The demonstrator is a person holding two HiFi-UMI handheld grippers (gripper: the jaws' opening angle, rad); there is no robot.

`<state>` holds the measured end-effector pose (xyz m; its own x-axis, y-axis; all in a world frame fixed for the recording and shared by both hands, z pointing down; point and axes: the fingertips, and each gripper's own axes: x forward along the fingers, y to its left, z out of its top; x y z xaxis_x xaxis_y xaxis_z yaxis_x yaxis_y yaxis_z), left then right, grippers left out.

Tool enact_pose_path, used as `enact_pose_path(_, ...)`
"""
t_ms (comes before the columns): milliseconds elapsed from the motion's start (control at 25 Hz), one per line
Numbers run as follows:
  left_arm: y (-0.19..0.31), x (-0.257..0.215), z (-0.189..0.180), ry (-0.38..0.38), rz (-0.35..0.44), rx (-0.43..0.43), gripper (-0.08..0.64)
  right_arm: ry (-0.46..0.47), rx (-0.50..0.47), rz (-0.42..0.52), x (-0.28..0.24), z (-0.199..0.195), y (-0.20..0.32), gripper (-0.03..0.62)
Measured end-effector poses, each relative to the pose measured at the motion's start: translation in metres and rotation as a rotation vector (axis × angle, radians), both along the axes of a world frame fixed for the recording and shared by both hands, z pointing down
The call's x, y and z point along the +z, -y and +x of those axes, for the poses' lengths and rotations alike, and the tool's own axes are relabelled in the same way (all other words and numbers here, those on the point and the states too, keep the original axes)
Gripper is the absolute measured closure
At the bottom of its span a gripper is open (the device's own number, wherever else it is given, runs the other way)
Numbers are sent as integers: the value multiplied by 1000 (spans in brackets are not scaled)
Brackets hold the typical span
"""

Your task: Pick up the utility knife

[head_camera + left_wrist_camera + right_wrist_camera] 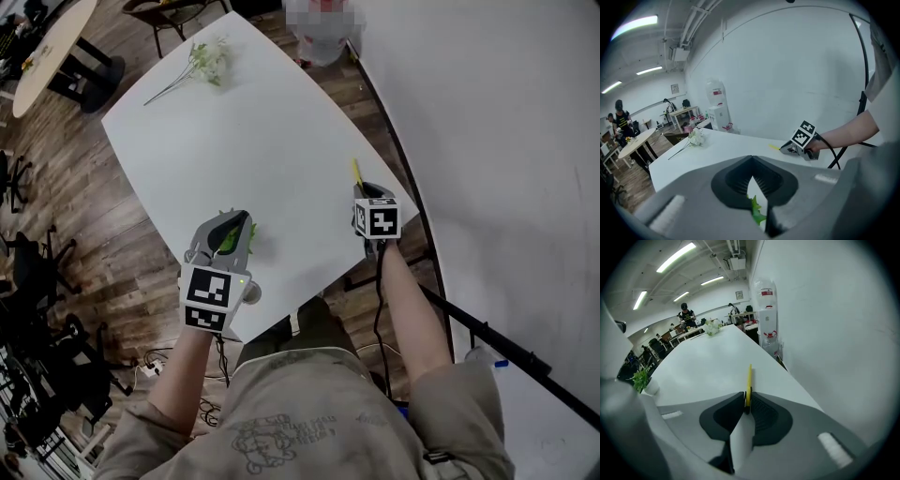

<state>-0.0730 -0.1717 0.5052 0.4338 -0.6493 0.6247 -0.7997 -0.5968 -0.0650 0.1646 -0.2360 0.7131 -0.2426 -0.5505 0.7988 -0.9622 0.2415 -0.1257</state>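
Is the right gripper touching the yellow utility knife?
Touching. In the right gripper view, the right gripper has its jaws clamped on the utility knife.

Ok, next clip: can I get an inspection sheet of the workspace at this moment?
Surface: white rectangular table, no spills seen.
Job's things: slim yellow utility knife, clamped edge-on in the right claw, pointing away along the table.
Clutter: white artificial flower sprig at the far end; small green leafy plant at the left claw.
Grippers: right claw shut on the knife; left claw has its tips together, with green leaves showing in the gap behind them.
Cables: black cable runs from the right gripper along the forearm.
Surroundings: wooden floor, white wall, black office chairs.
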Motion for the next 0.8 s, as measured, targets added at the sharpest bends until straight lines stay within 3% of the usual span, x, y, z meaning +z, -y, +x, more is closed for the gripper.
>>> enact_pose_path(280, -1, -18, -9, 3, 40, -7, 560, 61, -39, 84, -49, -20, -2, 518)
enact_pose_path(480, -4, -43, -27, -1, 86, -37, 560, 143, -85, 233, -133, -52, -5, 518)
enact_pose_path(800, -7, -117, -55, -80, 204, -83, 560, 219, -162, 475, -278, -92, -16, 518)
